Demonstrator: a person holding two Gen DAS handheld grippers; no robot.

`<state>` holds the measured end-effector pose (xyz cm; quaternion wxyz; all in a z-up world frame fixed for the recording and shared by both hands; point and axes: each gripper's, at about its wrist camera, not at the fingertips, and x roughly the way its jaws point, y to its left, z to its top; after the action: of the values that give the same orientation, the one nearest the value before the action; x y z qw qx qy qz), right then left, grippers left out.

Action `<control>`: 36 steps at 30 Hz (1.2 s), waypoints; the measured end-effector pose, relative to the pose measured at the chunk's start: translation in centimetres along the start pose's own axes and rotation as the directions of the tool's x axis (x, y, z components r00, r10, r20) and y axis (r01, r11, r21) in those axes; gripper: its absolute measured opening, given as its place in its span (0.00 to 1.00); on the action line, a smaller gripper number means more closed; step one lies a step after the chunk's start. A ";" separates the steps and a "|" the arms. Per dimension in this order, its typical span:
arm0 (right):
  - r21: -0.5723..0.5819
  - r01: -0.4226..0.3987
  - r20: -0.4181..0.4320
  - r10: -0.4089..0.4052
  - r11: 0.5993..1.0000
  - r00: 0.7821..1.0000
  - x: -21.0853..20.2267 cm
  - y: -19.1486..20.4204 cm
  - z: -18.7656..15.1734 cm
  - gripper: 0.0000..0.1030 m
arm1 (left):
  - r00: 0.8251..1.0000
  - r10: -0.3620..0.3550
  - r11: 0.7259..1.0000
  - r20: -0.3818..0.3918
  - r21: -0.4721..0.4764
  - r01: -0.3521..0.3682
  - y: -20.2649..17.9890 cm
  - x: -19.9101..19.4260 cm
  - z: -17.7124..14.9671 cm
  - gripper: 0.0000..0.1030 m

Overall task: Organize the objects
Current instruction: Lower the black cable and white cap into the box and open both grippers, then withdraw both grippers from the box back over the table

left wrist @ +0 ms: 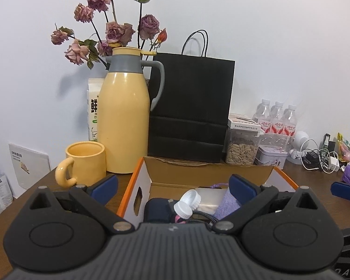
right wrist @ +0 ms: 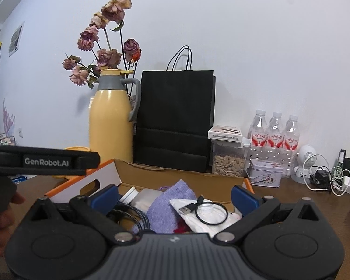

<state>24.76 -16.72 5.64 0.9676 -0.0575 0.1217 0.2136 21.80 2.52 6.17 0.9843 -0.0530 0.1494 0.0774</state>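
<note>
The left gripper (left wrist: pixel 173 187) is hovering with its fingers spread wide and holding nothing; the open cardboard box (left wrist: pixel 207 171) is sitting between and beyond them, near the front edge of the table (left wrist: pixel 298 175). A white bottle (left wrist: pixel 186 206) is lying inside the box, between the fingers but touching neither. The right gripper (right wrist: pixel 175 196) is likewise gaping wide and empty over the box, with a purple cloth (right wrist: pixel 172 201), a white pouch (right wrist: pixel 205 219) and a black cable (right wrist: pixel 210 212) lying between its fingers. A yellow jug (left wrist: pixel 122 116) and mug (left wrist: pixel 86 163) are standing by the box's far left corner.
</note>
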 end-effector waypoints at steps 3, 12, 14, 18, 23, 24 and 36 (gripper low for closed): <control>-0.008 0.007 -0.005 -0.007 1.000 1.000 -1.3 -0.4 -0.1 1.00 | 1.000 0.007 1.000 -0.005 0.003 -0.007 0.2 -1.1 -0.2 1.00; -0.005 0.025 -0.067 -0.025 1.000 0.997 -5.1 -2.7 -1.2 1.00 | 0.998 0.038 0.999 -0.052 0.010 -0.038 1.1 -3.5 -1.2 1.00; -0.003 0.032 -0.081 -0.032 0.999 0.996 -5.9 -3.3 -1.7 1.00 | 0.997 0.043 0.999 -0.063 0.011 -0.043 1.3 -4.0 -1.6 1.00; -0.007 0.052 -0.104 -0.053 0.999 0.993 -7.4 -4.7 -2.8 1.00 | 0.995 0.057 0.998 -0.085 0.020 -0.055 1.6 -4.7 -2.5 1.00; 0.007 0.092 -0.139 -0.090 0.996 0.986 -8.7 -7.3 -4.4 1.00 | 0.989 0.063 0.998 -0.131 0.026 -0.060 1.9 -5.1 -3.6 1.00; 0.011 0.102 -0.146 -0.099 0.995 0.984 -8.9 -7.9 -4.7 1.00 | 0.988 0.064 0.998 -0.138 0.031 -0.060 1.8 -5.2 -3.9 1.00; 0.053 0.184 -0.263 -0.164 0.982 0.951 -7.4 -13.8 -8.3 1.00 | 0.972 0.072 0.997 -0.222 0.033 -0.066 1.5 -4.6 -6.4 1.00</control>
<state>22.44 -33.45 0.40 0.9601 -0.0577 0.2488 0.1136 15.37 2.58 1.37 0.9586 -0.0437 0.2617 0.1034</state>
